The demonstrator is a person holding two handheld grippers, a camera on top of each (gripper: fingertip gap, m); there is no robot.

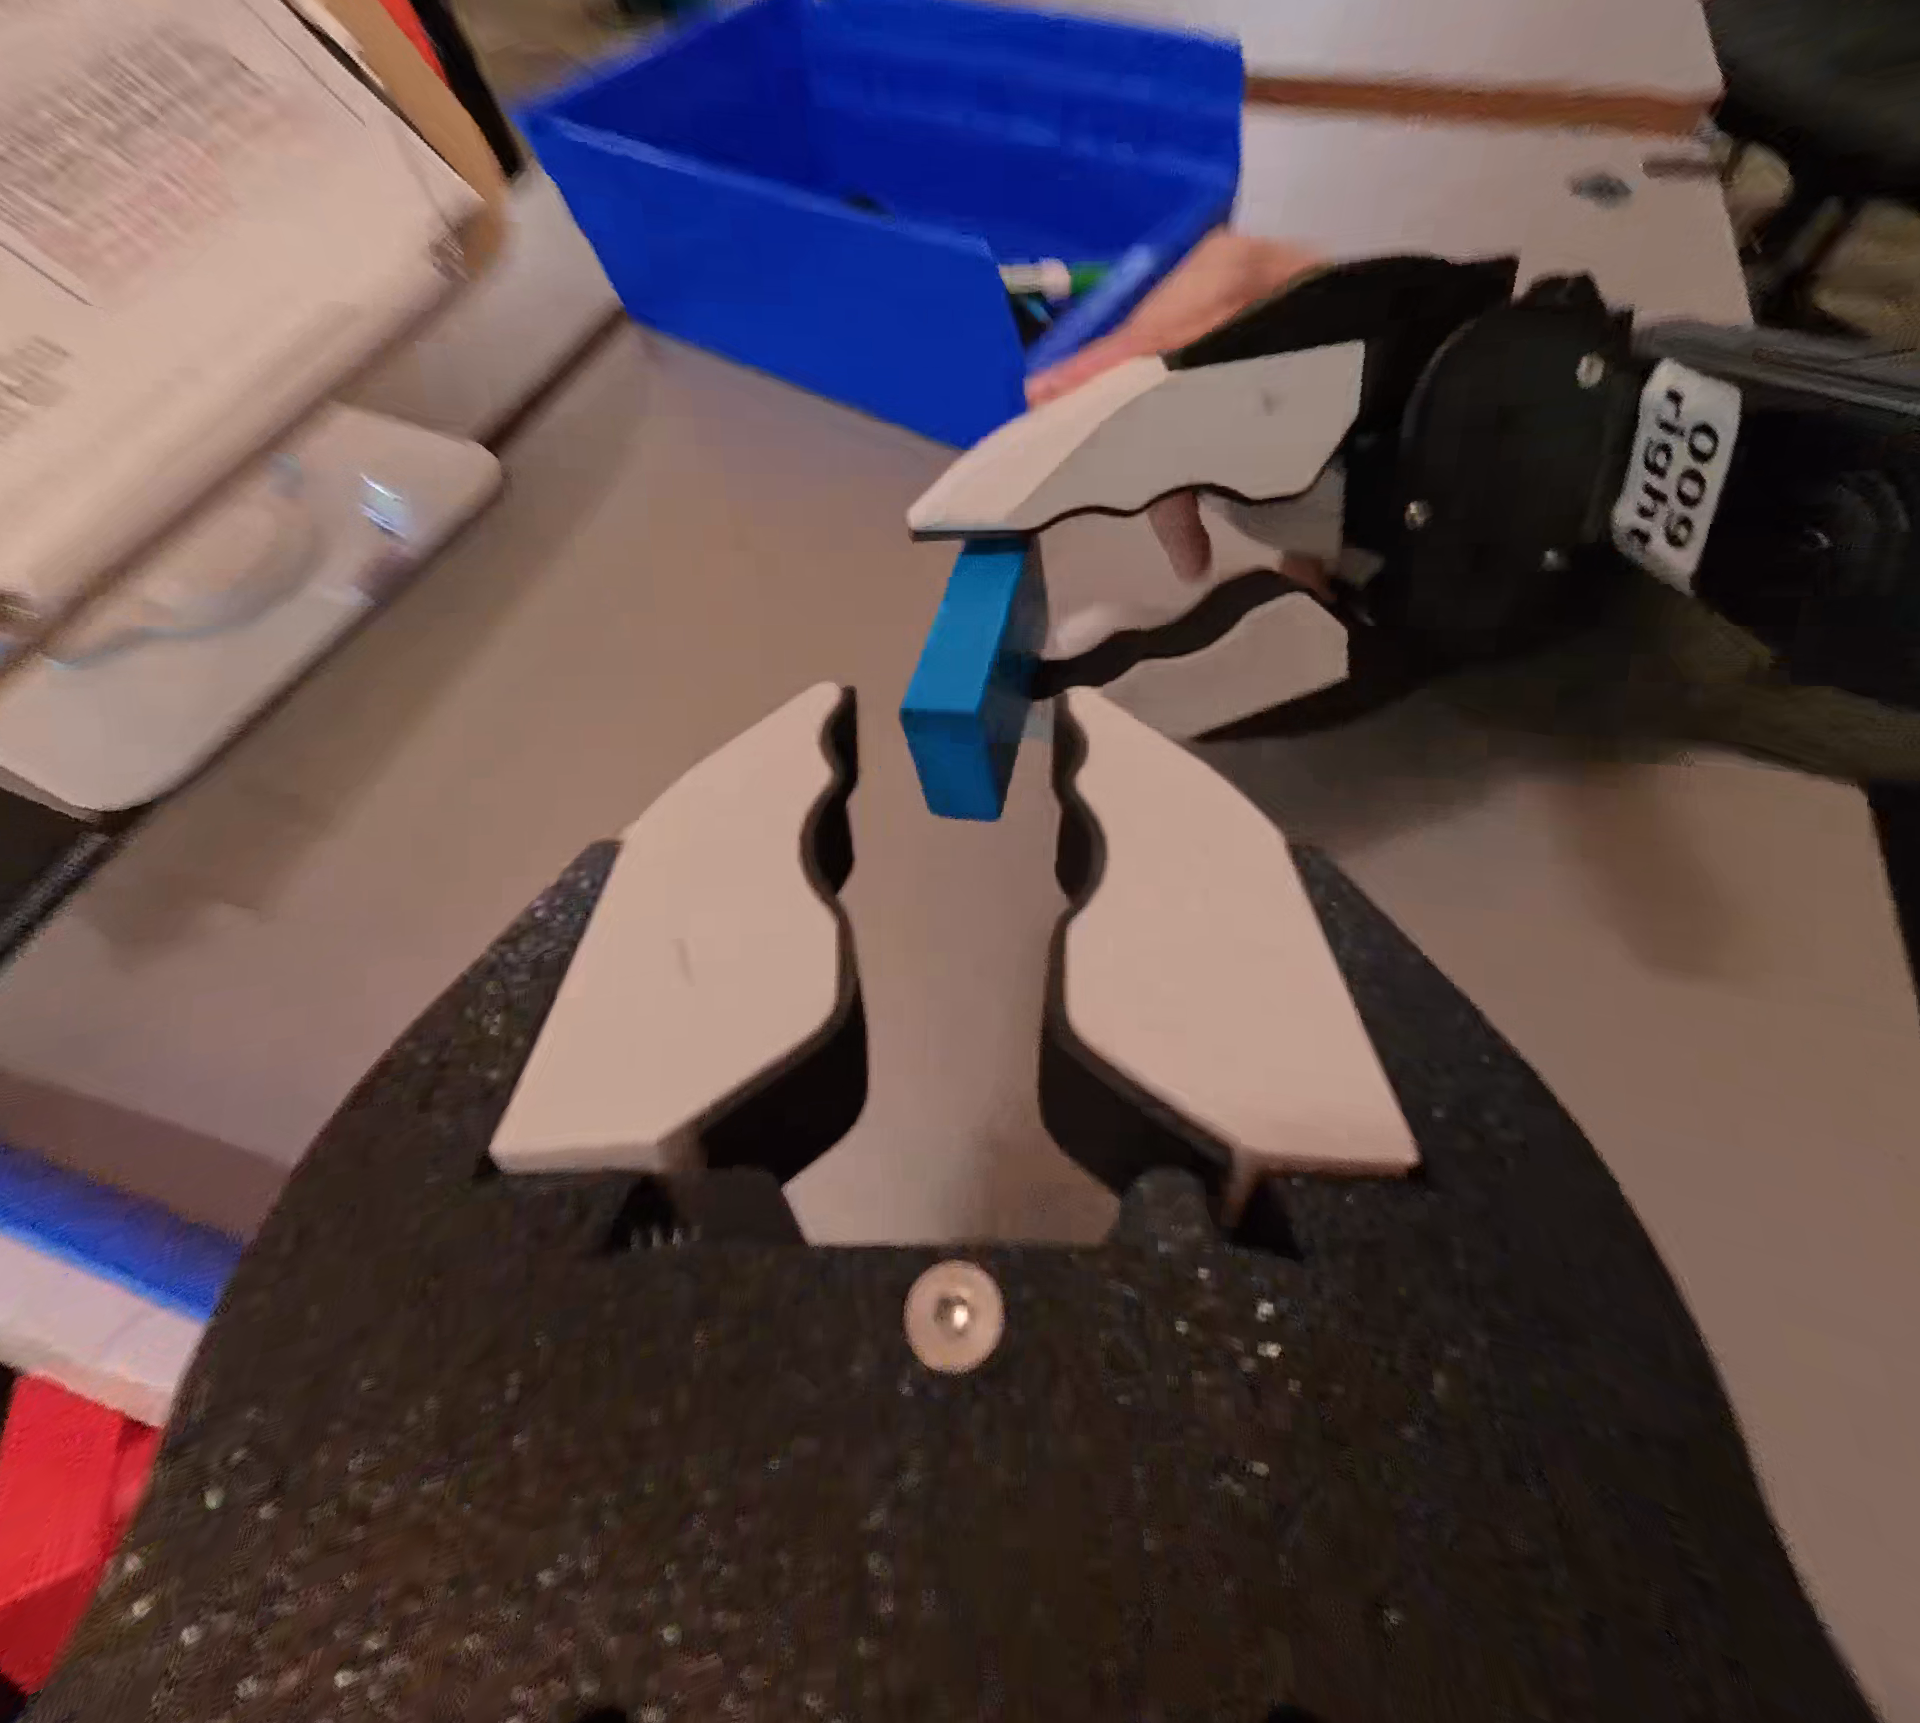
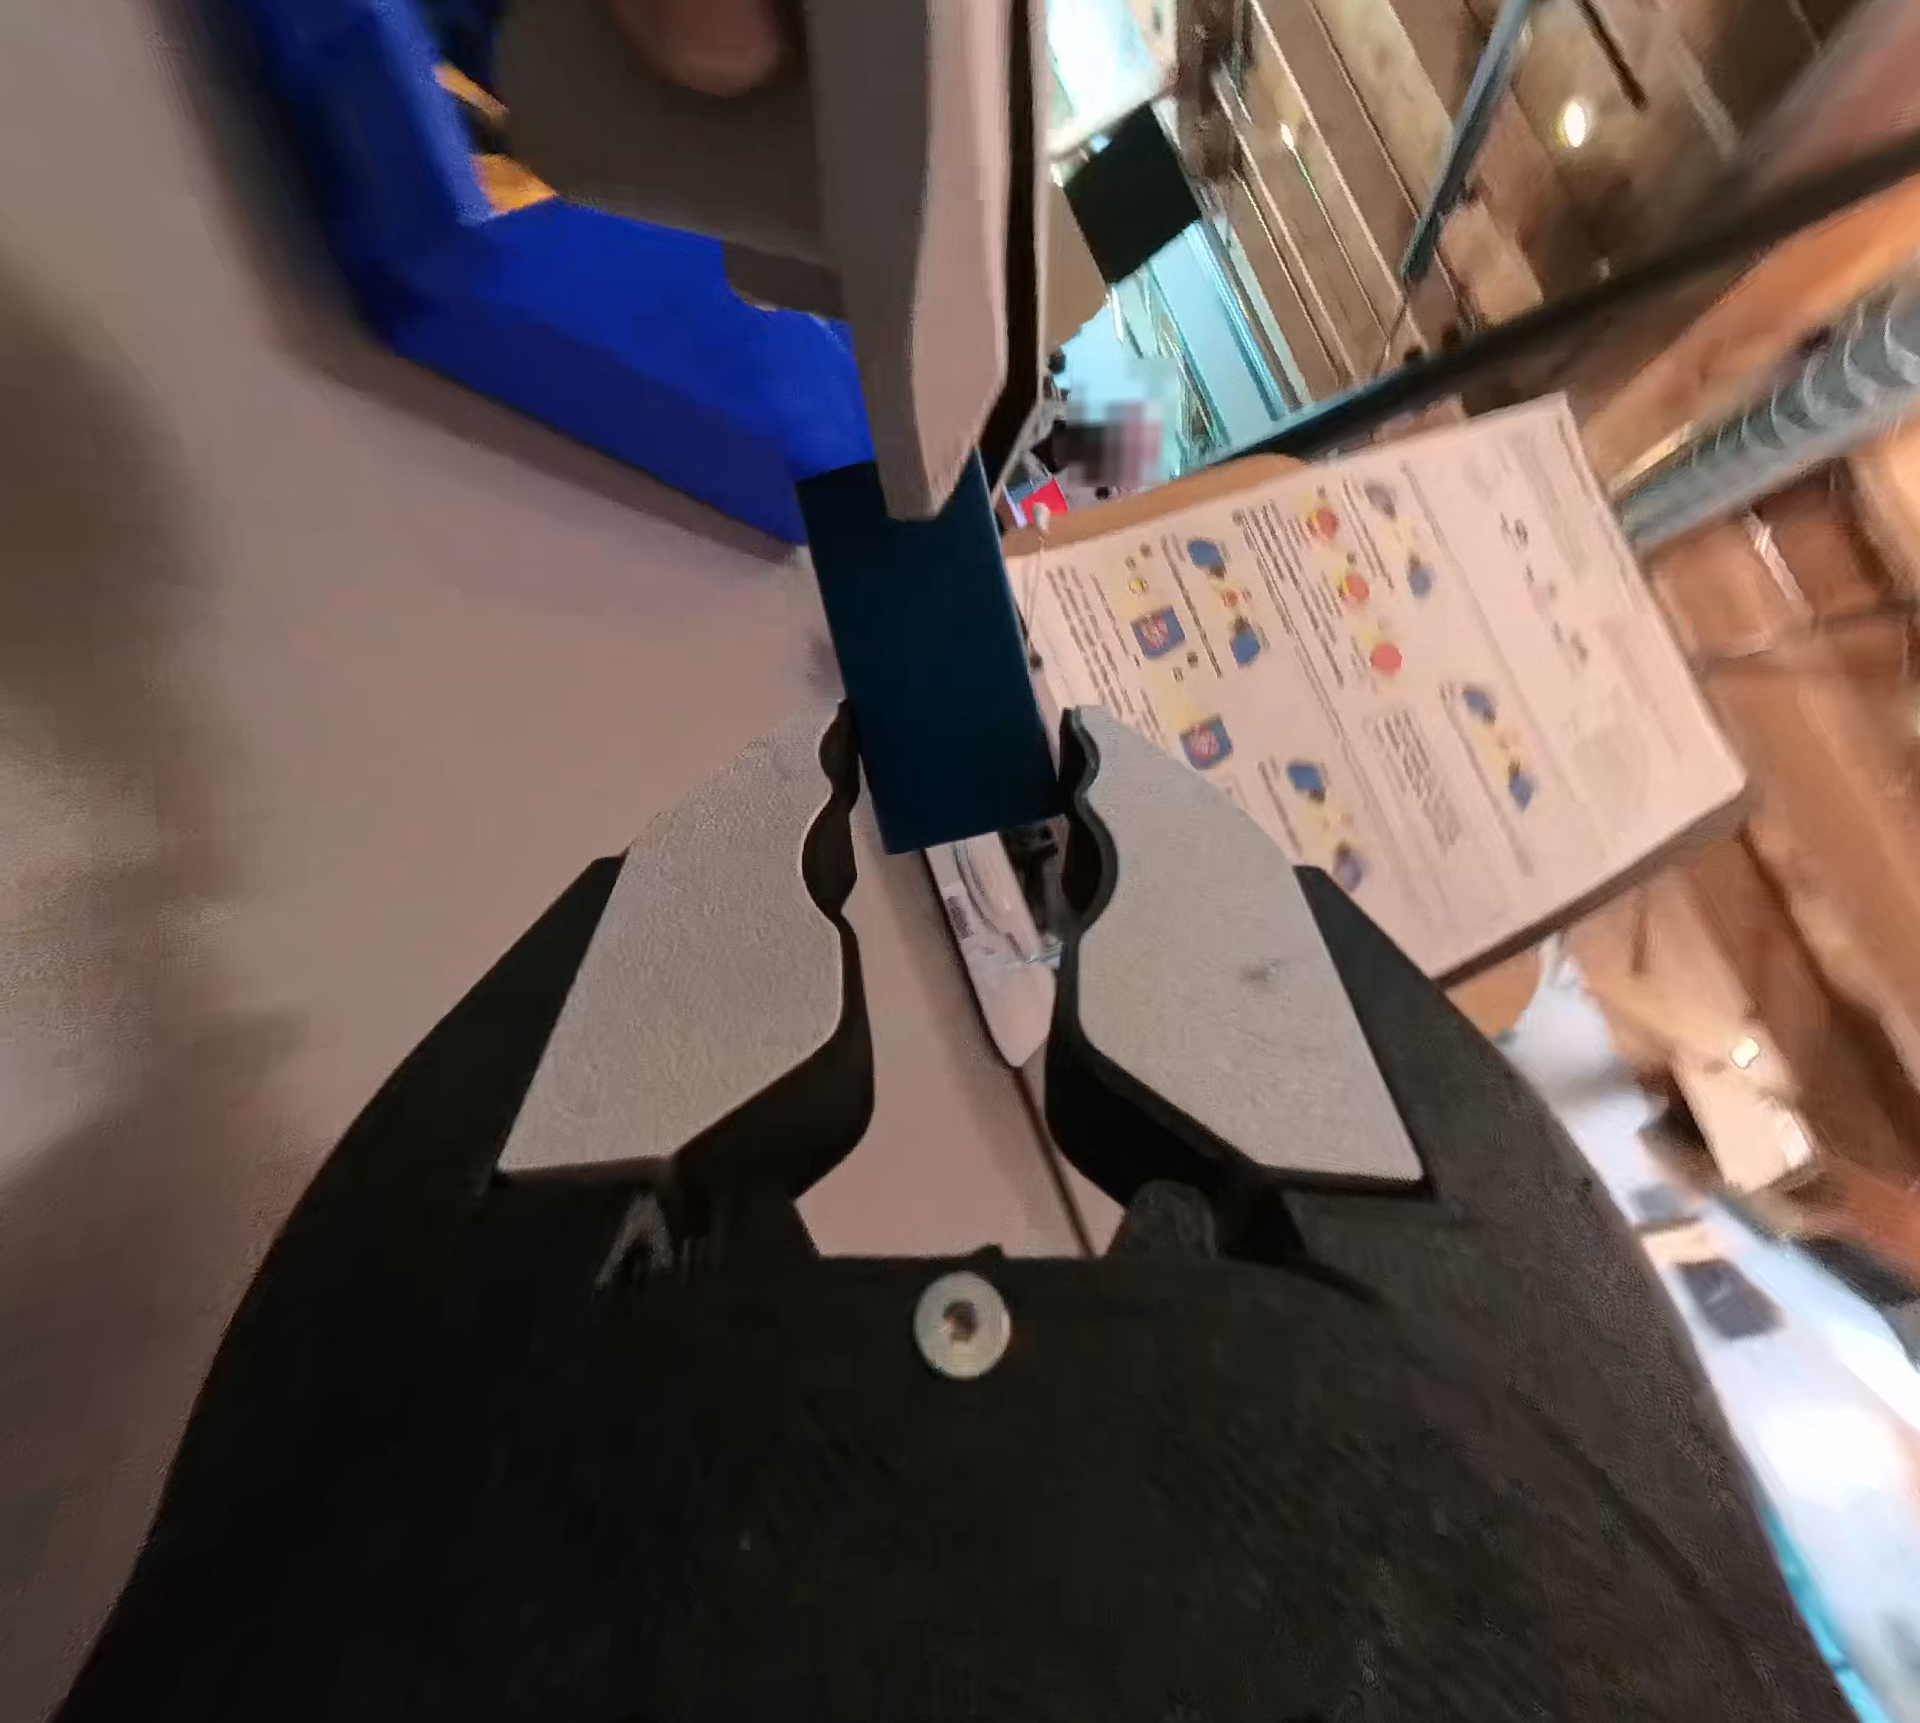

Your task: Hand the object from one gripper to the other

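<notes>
A blue rectangular block [image 1: 961, 697] hangs in the air above the grey table [image 1: 520, 790]. My right gripper [image 1: 997, 608] comes in from the right and is shut on the block; in the right wrist view the block [image 2: 935, 686] sits tight between its two fingertips [image 2: 958, 738]. My left gripper [image 1: 956, 707] is open, its fingertips on either side of the block's near end, with a gap on the left side. One finger of the left gripper [image 2: 914, 271] overlaps the block's far end in the right wrist view.
A blue bin [image 1: 831, 219] with pens and small items stands behind the grippers. A clipboard with a printed sheet [image 1: 156, 167] leans at the left and also shows in the right wrist view [image 2: 1351, 665]. A black chair [image 1: 1818, 63] is at the far right. The tips of both grippers are at nearly the same place.
</notes>
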